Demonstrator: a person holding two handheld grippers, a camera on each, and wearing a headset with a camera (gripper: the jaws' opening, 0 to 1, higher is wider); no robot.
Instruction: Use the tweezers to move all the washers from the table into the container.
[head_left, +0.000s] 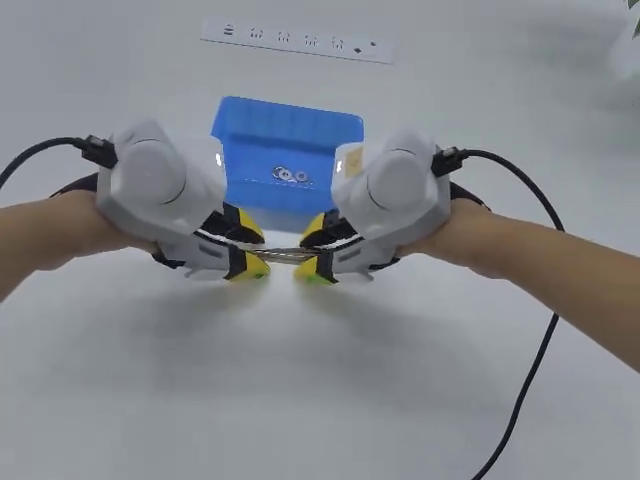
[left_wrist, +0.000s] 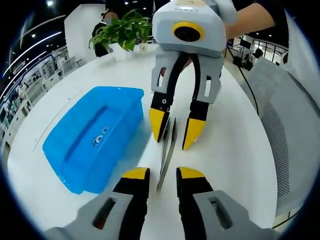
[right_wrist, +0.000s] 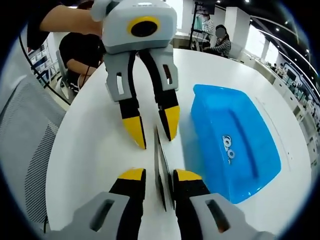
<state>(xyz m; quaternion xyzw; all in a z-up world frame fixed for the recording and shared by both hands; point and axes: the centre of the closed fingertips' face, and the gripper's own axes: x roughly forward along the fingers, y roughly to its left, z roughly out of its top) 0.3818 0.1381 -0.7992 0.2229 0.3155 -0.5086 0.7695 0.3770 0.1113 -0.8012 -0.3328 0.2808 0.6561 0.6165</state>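
left gripper: centre-left of the head view, jaws part open, thin end of the tweezers between the yellow tips, gap on both sides.
right gripper: centre-right, facing the left one tip to tip, jaws a little apart around the tweezers' wider end; gripped or not, cannot tell.
tweezers: level, dead centre, bridging both sets of tips; on the table or just off it, cannot tell.
container: blue, just above the grippers in the frame.
washers: small cluster on the container's floor.
power strip: top of frame.
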